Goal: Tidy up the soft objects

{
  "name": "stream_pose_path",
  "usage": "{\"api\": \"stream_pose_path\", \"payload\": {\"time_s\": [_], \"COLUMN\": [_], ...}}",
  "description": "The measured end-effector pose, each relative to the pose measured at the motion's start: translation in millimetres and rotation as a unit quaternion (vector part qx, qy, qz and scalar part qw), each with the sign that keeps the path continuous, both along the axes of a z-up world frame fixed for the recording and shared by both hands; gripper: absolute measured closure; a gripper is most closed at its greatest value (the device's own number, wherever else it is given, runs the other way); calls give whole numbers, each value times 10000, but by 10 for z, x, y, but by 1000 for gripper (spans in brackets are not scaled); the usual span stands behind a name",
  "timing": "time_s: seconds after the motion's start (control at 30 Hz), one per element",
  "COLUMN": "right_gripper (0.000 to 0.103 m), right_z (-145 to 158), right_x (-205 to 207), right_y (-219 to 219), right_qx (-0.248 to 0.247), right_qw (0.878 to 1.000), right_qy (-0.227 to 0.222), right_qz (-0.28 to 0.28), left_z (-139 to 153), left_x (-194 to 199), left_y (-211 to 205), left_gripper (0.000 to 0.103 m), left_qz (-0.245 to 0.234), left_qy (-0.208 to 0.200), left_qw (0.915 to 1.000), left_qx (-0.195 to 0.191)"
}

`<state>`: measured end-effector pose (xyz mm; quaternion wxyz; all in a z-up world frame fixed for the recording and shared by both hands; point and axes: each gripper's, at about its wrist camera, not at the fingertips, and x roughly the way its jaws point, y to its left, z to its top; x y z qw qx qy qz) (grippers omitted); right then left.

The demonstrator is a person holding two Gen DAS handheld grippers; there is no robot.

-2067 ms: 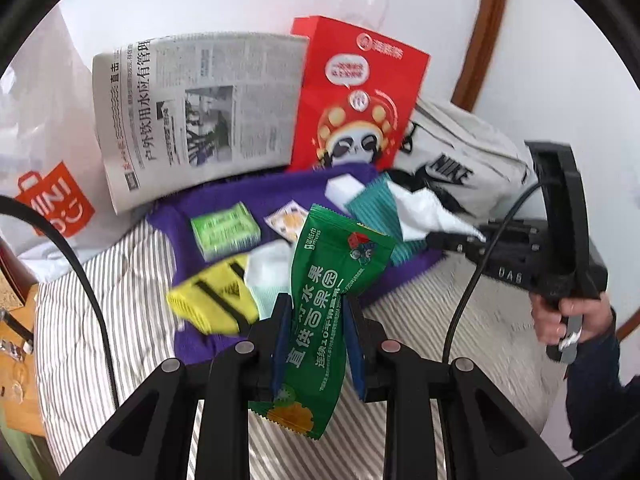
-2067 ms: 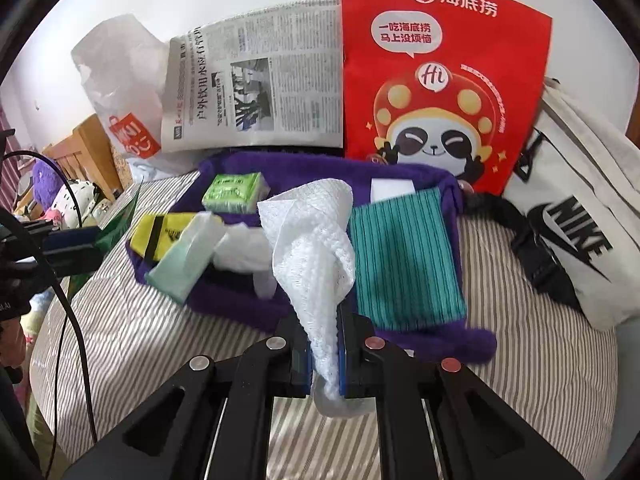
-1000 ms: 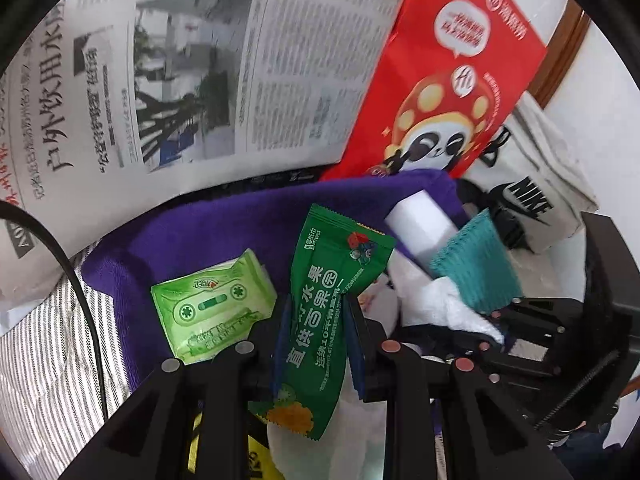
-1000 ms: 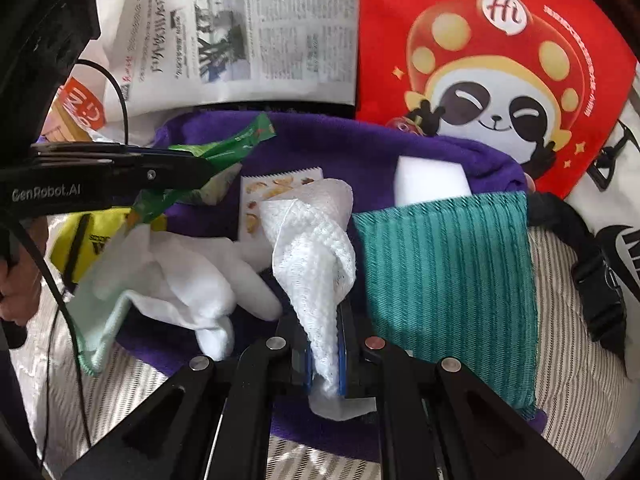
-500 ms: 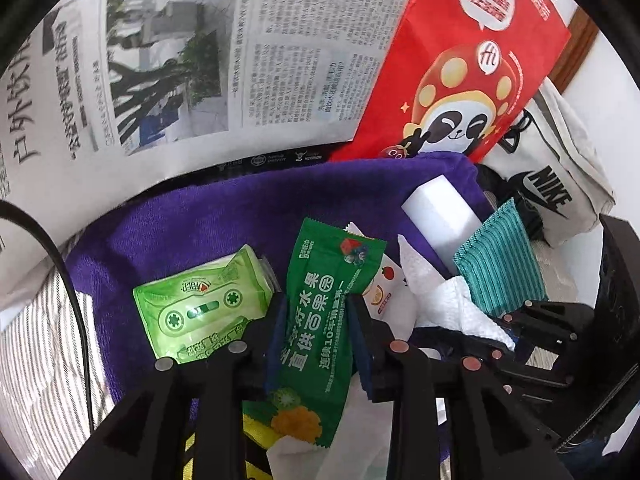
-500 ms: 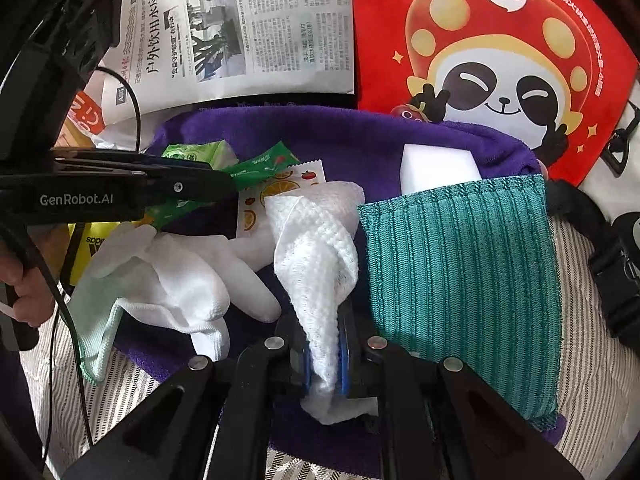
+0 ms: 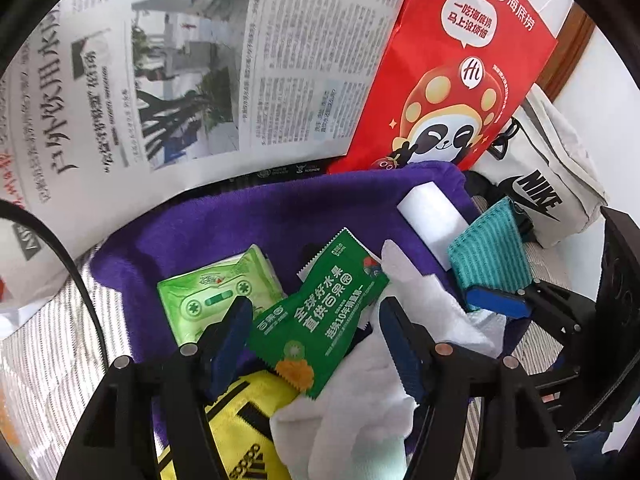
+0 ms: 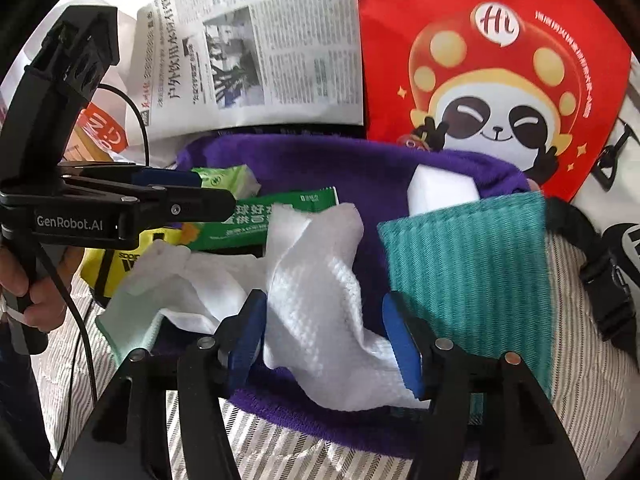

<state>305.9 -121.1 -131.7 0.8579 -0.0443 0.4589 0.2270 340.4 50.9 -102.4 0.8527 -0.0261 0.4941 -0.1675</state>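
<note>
Two pairs of tongs hang over the purple towel (image 7: 224, 232) on the striped bed (image 8: 592, 392); both are opening at this moment. Our left tongs (image 7: 316, 340) stand apart with the green snack packet (image 7: 320, 312) lying tilted between them, its pads clear of the wrapper; the packet rests on a yellow pouch (image 7: 248, 432) and a white glove (image 7: 352, 412), just right of the light green tissue pack (image 7: 216, 296). Our right tongs (image 8: 324, 336) are likewise spread, and the white waffle cloth (image 8: 316, 292) lies crumpled between them on the towel; the near pad seems to brush its left edge, though nothing pinches it. Right of the cloth lies the teal ribbed cloth (image 8: 468, 280), half on the towel and half on the bed; beyond it sits a white sponge block (image 8: 440, 188). At the far side a newspaper (image 8: 272, 48) and a red panda bag (image 8: 492, 52) stand propped upright; a white Nike bag (image 7: 548, 188) lies to the right. In the right view a hand (image 8: 24, 284) grips the left tool's handle at the left edge.
</note>
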Motion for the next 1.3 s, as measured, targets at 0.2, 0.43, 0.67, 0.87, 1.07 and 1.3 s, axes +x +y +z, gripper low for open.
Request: {"api": "stream_pose_path", "payload": {"time_s": [0.2, 0.43, 0.67, 0.87, 1.07, 1.3], "right_gripper": [42, 40, 30, 8, 1, 0], "right_z": [143, 311, 441, 598, 756, 828], "right_x": [-92, -226, -514, -866, -1231, -1633], "right_y": [-33, -66, -104, -213, -276, -343], "right_qx": [-11, 19, -202, -398, -687, -540], "right_qw": [9999, 9995, 9978, 9936, 9868, 9846], "right_qy": [-104, -110, -168, -309, -621, -578], "right_qz": [-56, -283, -609, -1011, -1326, -1557], "left_z": [125, 312, 552, 651, 731, 789], "left_x": [-130, -486, -979, -1408, -1866, -2342], "left_y": [100, 230, 187, 66, -37, -122], "left_gripper": [36, 22, 9, 7, 7, 7], "left_qz": [198, 450, 853, 1038, 1253, 1361], "left_qy": [-51, -309, -678, -727, -831, -955], "left_qw": [9997, 9979, 9918, 9901, 9867, 9837], "left_qx": [120, 349, 675, 597, 624, 682]}}
